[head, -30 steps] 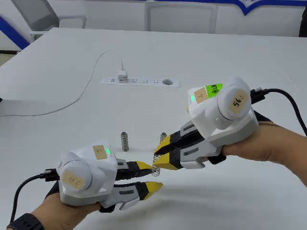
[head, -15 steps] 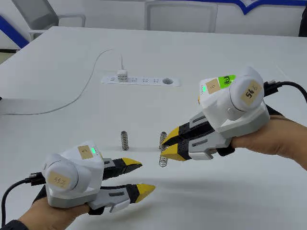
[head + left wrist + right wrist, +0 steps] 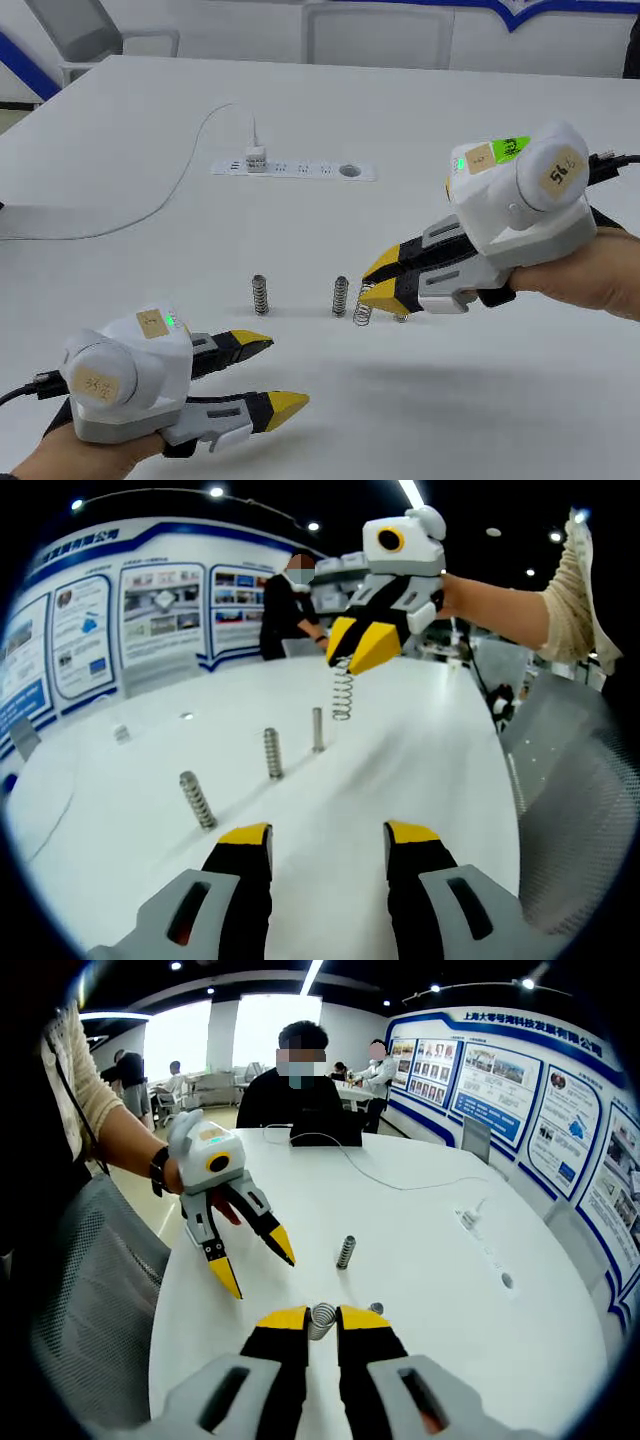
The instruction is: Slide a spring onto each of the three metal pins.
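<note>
**A:** Third spring (image 3: 343, 690): where was it?

**B:** Hanging from the right hand-held gripper (image 3: 357, 658). The yellow tips were clenched on its top coils, and the rest dangled free in the air. It sat just above and beside the bare pin (image 3: 317, 729) without touching it. The right gripper view showed the same coil (image 3: 321, 1320) pinched between the jaws.

**A:** And the other two?

**B:** Already seated. In the left gripper view the first spring (image 3: 197, 800) and the second spring (image 3: 272, 752) each stood upright over a pin on the white desk (image 3: 440, 750). They were in a row with the bare pin at the far end.

**A:** What was the left hand-held gripper (image 3: 280, 372) doing?

**B:** Nothing. It was released, with its jaws spread wide and empty. It was low over the desk on the near side, well apart from the pins.

**A:** So how far along was the job?

**B:** About two thirds, by my reckoning, with two pins dressed and one to go. What was left was to bring the lower end of the hanging coil over the tip of the bare pin, lower it and let go. The coil hung a little off the pin's line, so I'd judge it needed a small correction first.
</note>
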`<state>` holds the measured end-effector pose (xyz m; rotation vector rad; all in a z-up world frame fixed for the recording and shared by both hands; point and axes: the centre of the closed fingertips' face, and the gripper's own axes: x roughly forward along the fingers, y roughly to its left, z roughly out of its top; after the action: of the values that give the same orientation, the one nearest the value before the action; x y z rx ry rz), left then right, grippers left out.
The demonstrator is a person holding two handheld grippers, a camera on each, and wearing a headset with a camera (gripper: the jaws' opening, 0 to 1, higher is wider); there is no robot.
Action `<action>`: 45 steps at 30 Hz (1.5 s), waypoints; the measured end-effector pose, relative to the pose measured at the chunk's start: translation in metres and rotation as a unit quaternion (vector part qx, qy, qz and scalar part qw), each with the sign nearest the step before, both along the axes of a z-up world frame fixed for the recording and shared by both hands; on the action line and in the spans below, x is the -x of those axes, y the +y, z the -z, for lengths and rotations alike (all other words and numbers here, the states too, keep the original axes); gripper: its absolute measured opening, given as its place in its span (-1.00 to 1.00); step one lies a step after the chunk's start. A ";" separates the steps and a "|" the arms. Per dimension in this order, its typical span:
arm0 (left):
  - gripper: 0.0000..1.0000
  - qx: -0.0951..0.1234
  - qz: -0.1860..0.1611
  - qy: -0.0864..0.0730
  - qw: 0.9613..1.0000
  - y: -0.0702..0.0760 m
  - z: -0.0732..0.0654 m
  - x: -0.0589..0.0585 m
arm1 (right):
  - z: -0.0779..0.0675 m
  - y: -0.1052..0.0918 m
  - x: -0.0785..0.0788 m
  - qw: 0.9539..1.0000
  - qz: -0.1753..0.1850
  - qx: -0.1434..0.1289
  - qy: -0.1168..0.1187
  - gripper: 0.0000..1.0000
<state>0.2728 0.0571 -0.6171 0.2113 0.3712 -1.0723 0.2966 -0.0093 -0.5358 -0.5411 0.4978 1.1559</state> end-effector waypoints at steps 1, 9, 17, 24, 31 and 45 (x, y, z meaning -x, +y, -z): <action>-0.08 0.000 -0.002 0.001 1.000 0.001 0.000 0.000 | -0.001 -0.002 -0.002 1.000 0.004 0.000 -0.001 -0.77; -0.01 0.000 -0.015 0.004 1.000 0.008 0.001 -0.004 | -0.008 -0.018 -0.014 0.999 0.030 -0.002 -0.010 -0.77; 0.04 0.000 -0.021 0.006 1.000 0.011 0.002 -0.004 | -0.015 -0.032 -0.027 0.998 0.056 -0.003 -0.022 -0.77; 0.08 0.000 -0.024 0.007 1.000 0.013 0.002 -0.004 | -0.013 -0.041 -0.037 0.997 0.075 0.006 -0.029 -0.77; 0.11 0.000 -0.030 0.010 1.000 0.016 0.004 -0.004 | -0.003 -0.052 -0.047 0.995 0.091 0.025 -0.030 -0.77; 0.15 0.000 -0.035 0.015 0.999 0.019 0.005 -0.003 | 0.015 -0.059 -0.053 0.994 0.103 0.041 -0.019 -0.77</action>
<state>0.2753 0.0765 -0.6222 0.1810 0.4021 -1.0075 0.3498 -0.0682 -0.5505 -0.5679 0.5570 0.9304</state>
